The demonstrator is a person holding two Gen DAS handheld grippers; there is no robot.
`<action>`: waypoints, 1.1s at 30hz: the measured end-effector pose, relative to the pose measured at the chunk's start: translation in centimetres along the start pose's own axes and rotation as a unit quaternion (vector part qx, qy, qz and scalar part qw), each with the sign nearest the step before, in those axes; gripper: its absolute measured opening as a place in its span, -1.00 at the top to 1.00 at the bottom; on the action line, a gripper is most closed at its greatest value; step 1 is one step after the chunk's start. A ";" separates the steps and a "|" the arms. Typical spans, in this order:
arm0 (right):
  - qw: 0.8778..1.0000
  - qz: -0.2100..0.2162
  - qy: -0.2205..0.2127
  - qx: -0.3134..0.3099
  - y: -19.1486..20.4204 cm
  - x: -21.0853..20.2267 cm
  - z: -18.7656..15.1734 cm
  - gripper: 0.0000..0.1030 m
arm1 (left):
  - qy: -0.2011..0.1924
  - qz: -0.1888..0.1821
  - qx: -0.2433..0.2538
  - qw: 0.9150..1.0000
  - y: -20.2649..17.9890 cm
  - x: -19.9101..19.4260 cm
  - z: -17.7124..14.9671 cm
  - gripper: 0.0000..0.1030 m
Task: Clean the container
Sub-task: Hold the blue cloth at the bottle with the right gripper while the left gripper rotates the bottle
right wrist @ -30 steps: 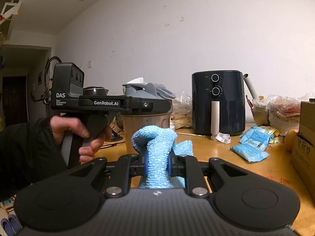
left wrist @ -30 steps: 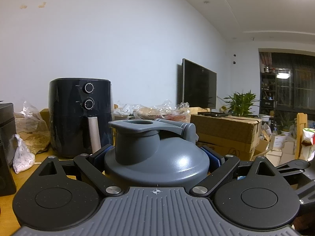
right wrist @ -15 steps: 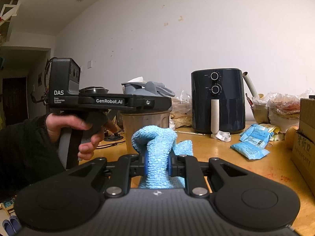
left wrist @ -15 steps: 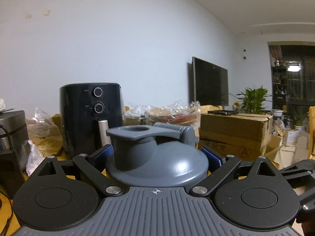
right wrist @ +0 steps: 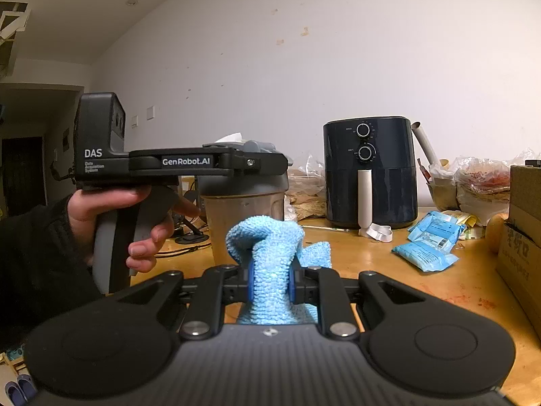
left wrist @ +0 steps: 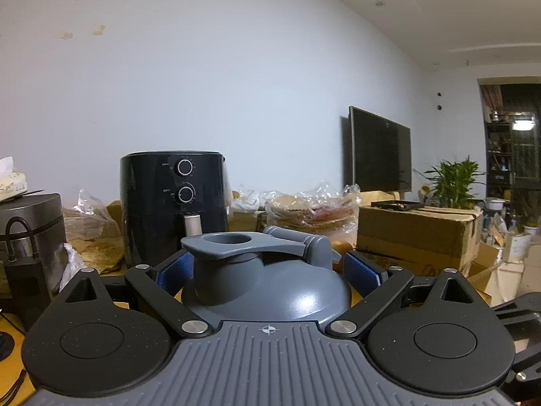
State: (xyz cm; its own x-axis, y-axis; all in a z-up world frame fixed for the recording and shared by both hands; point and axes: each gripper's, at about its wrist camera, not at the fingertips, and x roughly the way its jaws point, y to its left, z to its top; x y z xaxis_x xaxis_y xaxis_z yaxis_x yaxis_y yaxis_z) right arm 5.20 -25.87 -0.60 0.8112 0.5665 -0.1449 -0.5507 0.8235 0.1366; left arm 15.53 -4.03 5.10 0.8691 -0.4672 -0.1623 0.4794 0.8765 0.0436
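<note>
Tabletop: left tool [right wrist: 267, 165] marked "GenRobot.AI"

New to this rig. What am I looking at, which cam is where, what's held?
No robot arm: a person holds a trigger-handled pair of tongs in each hand, each with a fisheye camera looking along its fingers. The left view shows the left tongs closed around a shaker bottle's grey lid. The right view shows the right tongs pinching a blue cloth, with the person's left hand holding the other tool. On the wooden table: a black air fryer and blue packets.
</note>
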 end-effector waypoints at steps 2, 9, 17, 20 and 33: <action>1.000 0.000 0.000 0.001 -0.1 0.1 0.0 0.73 | 0.002 0.009 -0.001 1.000 -0.2 0.0 0.0 -0.88; 1.000 -0.002 -0.001 0.002 -0.1 -0.1 0.0 0.73 | 0.006 0.036 -0.015 0.999 -0.8 0.1 -0.1 -0.90; 1.000 -0.008 -0.004 0.002 -0.1 -0.4 -0.1 0.73 | 0.005 0.069 -0.023 0.997 -1.5 -0.1 0.0 -1.00; 1.000 -0.007 -0.003 0.002 0.1 -0.5 -0.1 0.73 | 0.008 0.083 -0.024 0.996 -1.9 -0.1 0.0 -1.00; 1.000 -0.007 -0.001 0.008 -0.1 -0.4 -0.2 0.73 | 0.016 0.181 -0.021 0.983 -4.5 0.6 -0.3 -1.00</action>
State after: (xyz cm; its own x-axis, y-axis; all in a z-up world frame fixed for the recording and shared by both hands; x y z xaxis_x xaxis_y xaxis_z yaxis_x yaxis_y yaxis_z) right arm 4.85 -26.20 -0.76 0.8189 0.5552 -0.1454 -0.5365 0.8305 0.1499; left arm 13.88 -8.27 4.50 0.9772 -0.1201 -0.1750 0.1331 0.9890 0.0644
